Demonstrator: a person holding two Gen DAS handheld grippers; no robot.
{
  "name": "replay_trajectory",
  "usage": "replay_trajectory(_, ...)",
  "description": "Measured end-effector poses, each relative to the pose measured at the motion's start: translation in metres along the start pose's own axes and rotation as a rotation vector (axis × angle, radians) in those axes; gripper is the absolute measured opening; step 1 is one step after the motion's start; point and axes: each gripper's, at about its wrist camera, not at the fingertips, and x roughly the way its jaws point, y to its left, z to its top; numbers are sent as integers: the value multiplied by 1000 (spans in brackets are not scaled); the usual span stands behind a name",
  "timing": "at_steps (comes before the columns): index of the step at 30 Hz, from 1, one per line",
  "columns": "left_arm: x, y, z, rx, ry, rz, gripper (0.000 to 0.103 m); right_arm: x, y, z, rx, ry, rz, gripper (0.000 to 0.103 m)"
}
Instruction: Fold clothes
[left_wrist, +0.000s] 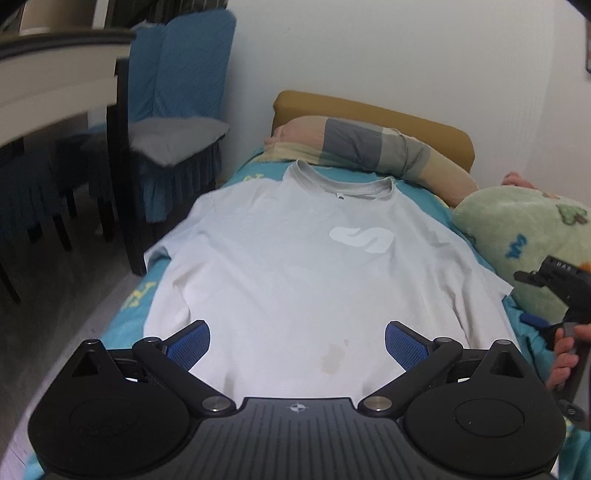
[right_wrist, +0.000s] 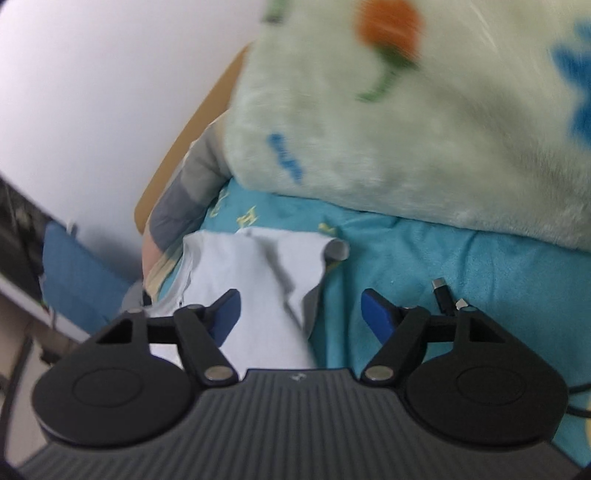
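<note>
A white T-shirt (left_wrist: 295, 266) with a pale logo on its chest lies flat, face up, on the turquoise bed sheet (left_wrist: 129, 299), collar toward the headboard. My left gripper (left_wrist: 297, 345) is open above the shirt's lower hem, with nothing between its blue pads. At the right edge of the left wrist view a hand holds my right gripper (left_wrist: 554, 284). In the right wrist view the right gripper (right_wrist: 301, 314) is open over the shirt's right sleeve (right_wrist: 266, 273), whose crumpled edge lies between the fingers, ungripped.
A fluffy green blanket (right_wrist: 424, 129) is piled along the bed's right side. A striped pillow (left_wrist: 369, 147) lies at the tan headboard (left_wrist: 369, 110). Blue-covered chairs (left_wrist: 177, 103) and a table (left_wrist: 55, 74) stand left of the bed. A black cable plug (right_wrist: 443, 295) lies on the sheet.
</note>
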Motion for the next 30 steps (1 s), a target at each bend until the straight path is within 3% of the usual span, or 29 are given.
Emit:
replay_trajectory(4, 13, 7, 5, -75, 26, -45, 102, 28, 1, 8, -35, -2, -7, 59)
replay_trajectory(6, 20, 8, 6, -85, 28, -51, 102, 46, 7, 11, -88, 13, -32, 41)
replay_trajectory(8, 27, 9, 7, -92, 31, -55, 102, 61, 18, 12, -177, 26, -55, 12)
replay_trajectory(10, 33, 10, 8, -100, 35, -58, 102, 66, 34, 13, -290, 11, -60, 5)
replay_trajectory(15, 48, 14, 11, -121, 47, -67, 102, 54, 82, 45, -472, -113, -23, 5)
replay_trajectory(18, 56, 15, 11, -124, 53, -74, 102, 58, 113, 84, -588, -210, -95, 5)
replay_trajectory(21, 61, 12, 7, -101, 56, -85, 102, 76, 136, 115, -707, -286, -227, 5)
replay_trajectory(24, 66, 3, 4, -52, 55, -101, 102, 97, 141, 136, -749, -294, -332, 6)
replay_trajectory(27, 67, -7, 3, 5, 48, -112, 102, 100, 138, 139, -707, -267, -327, 10)
replay_trajectory(28, 66, -10, 3, 16, 56, -118, 102, 100, 138, 138, -700, -247, -326, 20)
replay_trajectory(29, 66, -13, 3, 26, 64, -124, 102, 96, 136, 134, -703, -222, -315, 46)
replay_trajectory(30, 66, -13, 2, 16, 81, -137, 102, 88, 134, 127, -707, -202, -290, 59)
